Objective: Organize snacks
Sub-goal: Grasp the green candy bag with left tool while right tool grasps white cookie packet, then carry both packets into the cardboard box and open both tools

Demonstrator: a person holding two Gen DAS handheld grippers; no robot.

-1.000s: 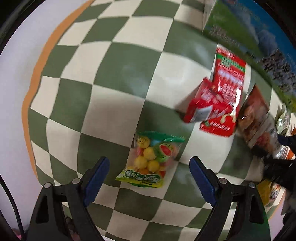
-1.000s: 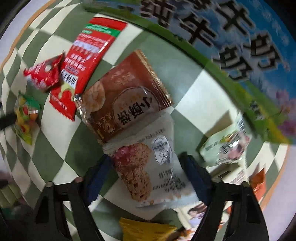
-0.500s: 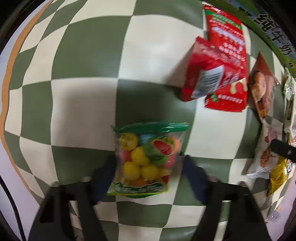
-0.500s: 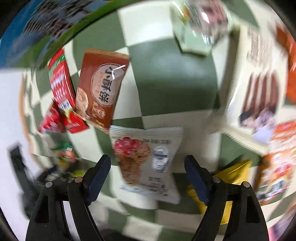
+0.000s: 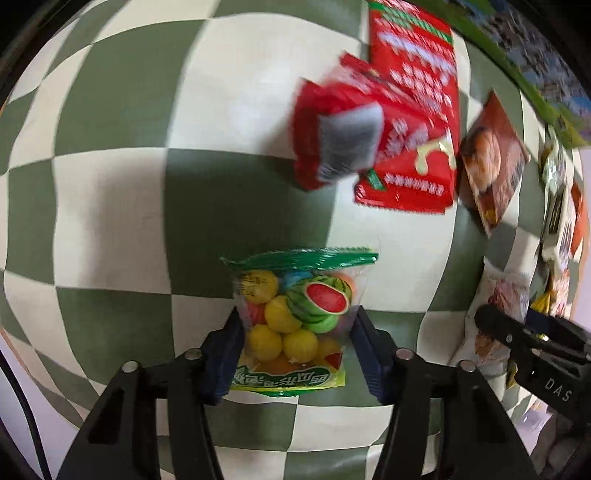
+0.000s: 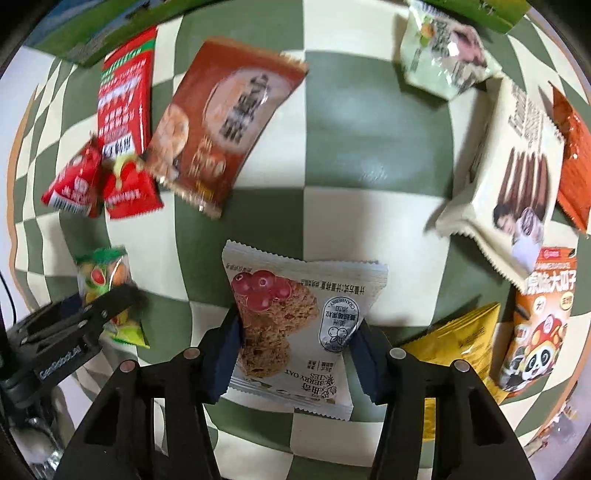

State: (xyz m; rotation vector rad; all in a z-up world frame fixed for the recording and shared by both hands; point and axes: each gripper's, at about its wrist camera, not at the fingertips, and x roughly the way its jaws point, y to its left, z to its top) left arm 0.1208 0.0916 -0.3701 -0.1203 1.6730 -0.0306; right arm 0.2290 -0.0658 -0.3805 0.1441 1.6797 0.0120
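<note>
Both tongs down since earlier, jaws just closing: left tongs point(image 5: 295, 347) pinch fruit candy bag point(image 5: 295, 317), right tongs point(image 6: 295, 347) pinch cranberry oat packet point(image 6: 299, 325), both on checkered bench point(image 6: 369, 147).

Left tool point(image 5: 295, 350) pinches fruit candy bag point(image 5: 295, 321) on checkered cloth point(image 5: 110, 206).

A home-like tabletop setting: a counter under a green-and-cream checkered cloth point(image 6: 376, 147), strewn with packaged snacks such as a brown foil biscuit packet point(image 6: 221, 122), beside a printed green-and-blue carton point(image 6: 92, 33).
</note>
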